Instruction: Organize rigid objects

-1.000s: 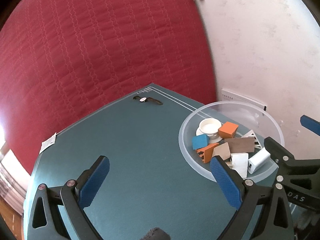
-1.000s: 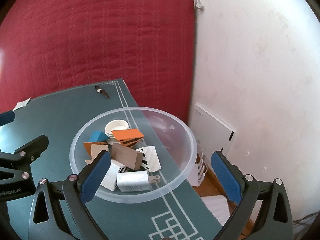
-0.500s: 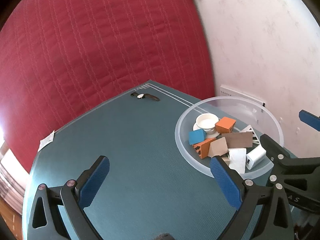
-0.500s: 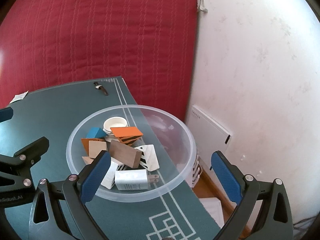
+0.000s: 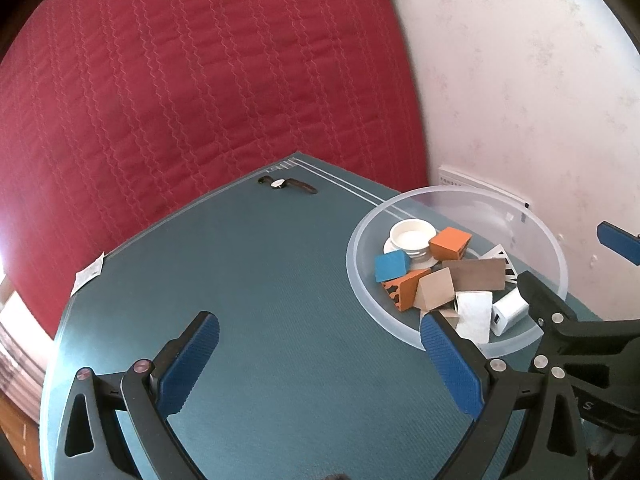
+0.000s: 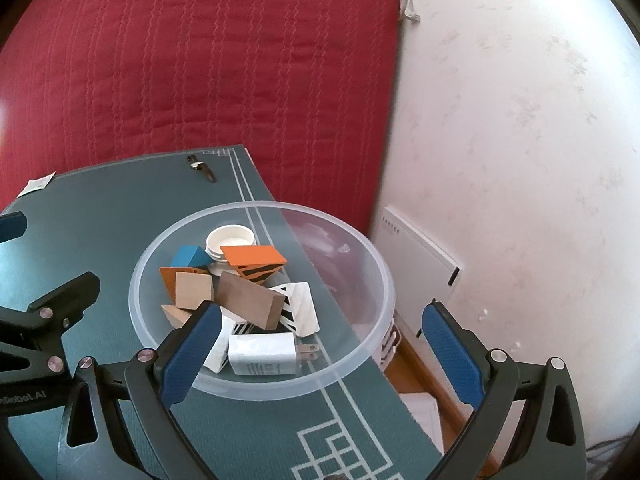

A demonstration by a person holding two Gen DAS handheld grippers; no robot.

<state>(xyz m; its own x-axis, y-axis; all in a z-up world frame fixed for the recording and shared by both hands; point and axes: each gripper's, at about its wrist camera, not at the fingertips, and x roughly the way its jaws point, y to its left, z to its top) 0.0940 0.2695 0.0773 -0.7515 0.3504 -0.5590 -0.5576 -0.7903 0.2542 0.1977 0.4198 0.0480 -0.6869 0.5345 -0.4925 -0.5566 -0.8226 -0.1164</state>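
Mat (image 5: 280, 280) bare; bowl (image 6: 376, 280) overhangs edge, prob.

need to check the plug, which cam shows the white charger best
The right wrist view: the white charger lies near the bowl's front rim, with both prongs visible. In the left wrist view only one end shows, prongs hidden.

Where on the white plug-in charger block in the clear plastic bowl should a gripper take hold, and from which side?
Probably grip the white charger block across its two long flat sides, descending from above over the clear plastic bowl's near rim. It lies flat on top of the pile, prongs pointing right, so avoid that end.
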